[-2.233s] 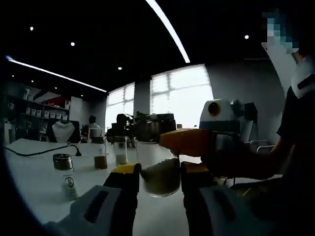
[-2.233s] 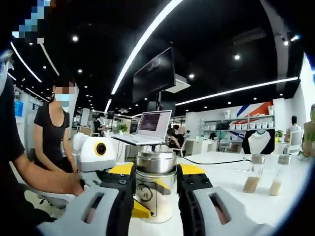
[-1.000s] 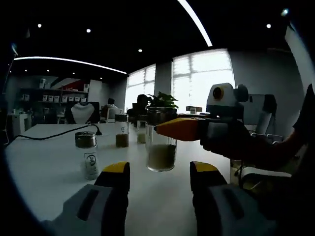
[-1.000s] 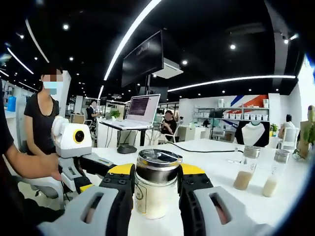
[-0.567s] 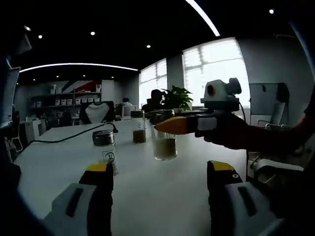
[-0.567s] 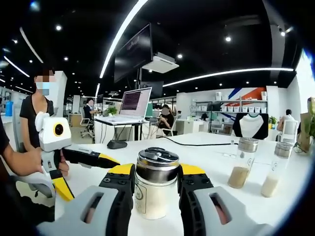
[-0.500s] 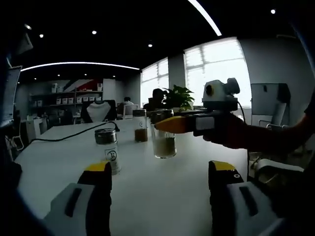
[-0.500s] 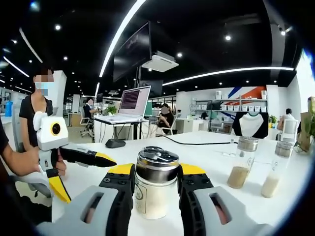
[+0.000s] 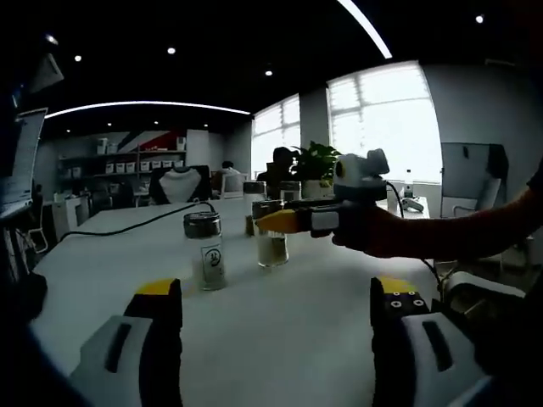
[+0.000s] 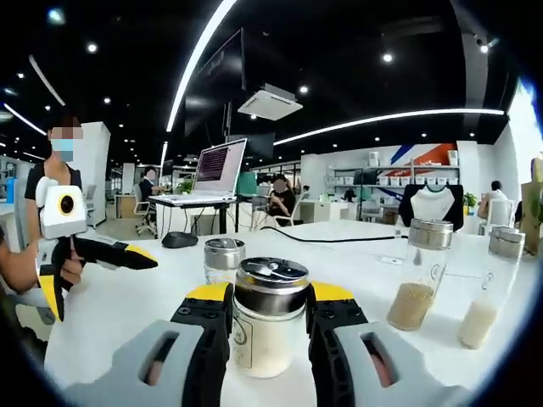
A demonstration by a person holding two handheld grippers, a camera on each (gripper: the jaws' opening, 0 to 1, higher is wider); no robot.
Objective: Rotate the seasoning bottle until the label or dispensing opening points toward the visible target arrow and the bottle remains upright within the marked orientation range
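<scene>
The right tool (image 10: 268, 314) has its yellow-padded jaws closed on the seasoning bottle (image 10: 270, 326), gripping it by the shoulder just under the steel shaker lid. The bottle stands upright on the white worktop (image 10: 373, 356), half full of pale powder, its label turned partly to the left of this view. The left tool (image 9: 276, 301) hangs with jaws wide and nothing between them, well back from the bottles.

No target arrow can be made out on the worktop, so the turn has to be judged against wherever the mark lies. To my eye the job is best done as a slow twist about the bottle's own axis, base kept flat on the worktop, with the grip even so the glass does not tip or skid. Watch the label edge as the guide.

A smaller steel-lidded jar (image 10: 224, 259) stands just behind the bottle, and two tall spice tubes (image 10: 417, 284) stand off to the right; the swing should stay clear of them.
</scene>
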